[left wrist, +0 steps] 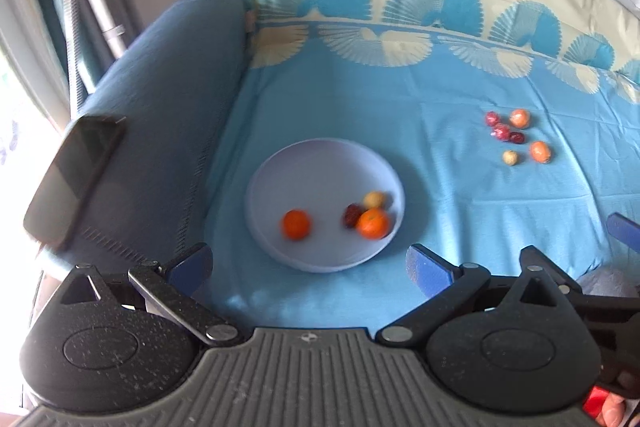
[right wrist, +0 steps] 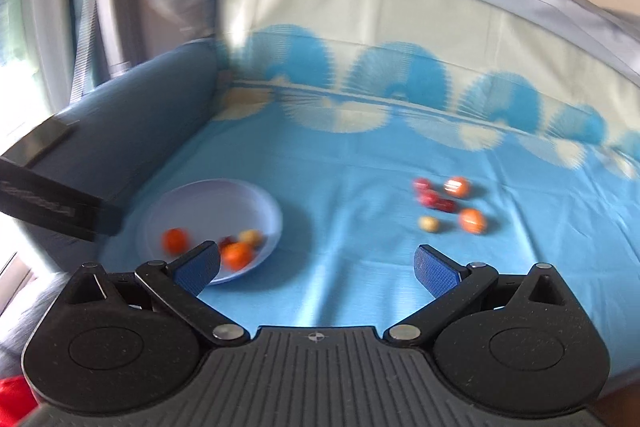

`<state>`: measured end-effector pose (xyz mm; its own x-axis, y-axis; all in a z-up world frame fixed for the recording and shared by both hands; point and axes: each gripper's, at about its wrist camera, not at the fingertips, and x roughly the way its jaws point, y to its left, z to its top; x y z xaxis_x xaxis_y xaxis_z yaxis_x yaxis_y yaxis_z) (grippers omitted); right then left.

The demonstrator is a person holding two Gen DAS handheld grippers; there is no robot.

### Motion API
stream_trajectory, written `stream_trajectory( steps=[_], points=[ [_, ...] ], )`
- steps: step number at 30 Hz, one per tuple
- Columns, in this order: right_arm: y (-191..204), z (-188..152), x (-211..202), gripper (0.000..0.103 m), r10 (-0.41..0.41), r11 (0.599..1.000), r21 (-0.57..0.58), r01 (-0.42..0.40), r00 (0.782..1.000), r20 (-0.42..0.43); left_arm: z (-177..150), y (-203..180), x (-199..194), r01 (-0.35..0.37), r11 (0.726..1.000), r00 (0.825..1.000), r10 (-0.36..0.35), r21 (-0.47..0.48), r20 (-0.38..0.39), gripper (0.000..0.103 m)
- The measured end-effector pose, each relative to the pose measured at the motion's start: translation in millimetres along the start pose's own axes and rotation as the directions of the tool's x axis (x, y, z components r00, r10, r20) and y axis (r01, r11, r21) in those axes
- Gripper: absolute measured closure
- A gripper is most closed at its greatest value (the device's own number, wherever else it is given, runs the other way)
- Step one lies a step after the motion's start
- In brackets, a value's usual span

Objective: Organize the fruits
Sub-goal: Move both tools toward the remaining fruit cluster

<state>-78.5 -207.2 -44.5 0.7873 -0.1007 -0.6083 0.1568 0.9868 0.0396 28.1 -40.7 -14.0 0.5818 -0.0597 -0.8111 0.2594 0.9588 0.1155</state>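
While four fruits already sit in the bowl (left wrist: 256, 195), six more lie in a little bunch on the blue cloth (left wrist: 440, 187), well off to the bowl's right. Both grippers are spread wide with nothing in them. The left gripper (left wrist: 308, 265) hangs just in front of the bowl, and the right gripper (right wrist: 316, 265) hangs over bare cloth between the bowl and the bunch. I think the next job is to pick one fruit from the bunch, and the right gripper is the closer one. A good first pick is the orange (right wrist: 473, 221) at the near right, or the small pale fruit (right wrist: 429, 223) beside it, since both sit a bit apart from the others. The red fruits (right wrist: 434, 198) are packed close, so a finger going in there could knock them away. Round fruits roll, so it is best to come down with one finger on each side and close slowly on the middle. Squeeze just enough to hold, because soft fruit can squash. In the bowl, two oranges, a dark red fruit (left wrist: 352, 215) and a pale one fill the near side, so set the new fruit down low in a bare spot and do not drop it. A dark phone (left wrist: 72, 183) lies on the cushion to the left, out of the way.
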Motion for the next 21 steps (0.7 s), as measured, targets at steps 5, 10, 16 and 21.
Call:
stream_trajectory(
  steps=[5, 10, 16, 21],
  points=[
    [-60.0, 1.3, 37.5, 0.001, -0.135, 0.985, 0.104, 0.137, 0.990, -0.028, 50.5, -51.6, 35.8, 0.116, 0.993, 0.992, -0.117, -0.021, -0.049, 0.000],
    [-126.5, -0.2, 95.6, 0.001, -0.252, 0.951, 0.169, 0.259, 0.966, -0.059, 105.5, -126.7, 89.1, 0.169, 0.985, 0.983, -0.166, 0.026, -0.078, 0.000],
    [-191.9, -7.4, 174.7, 0.001, -0.311, 0.927, 0.188, 0.323, 0.946, -0.091, 156.0, -209.8, 178.2, 0.173, 0.984, 0.976, -0.167, 0.037, -0.142, 0.000],
    [-220.4, -17.4, 229.6, 0.005, -0.285, 0.919, 0.238, 0.313, 0.947, -0.148, 177.8, -260.2, 248.3, 0.143, 0.989, 0.971, -0.131, 0.047, -0.198, 0.000]
  ],
)
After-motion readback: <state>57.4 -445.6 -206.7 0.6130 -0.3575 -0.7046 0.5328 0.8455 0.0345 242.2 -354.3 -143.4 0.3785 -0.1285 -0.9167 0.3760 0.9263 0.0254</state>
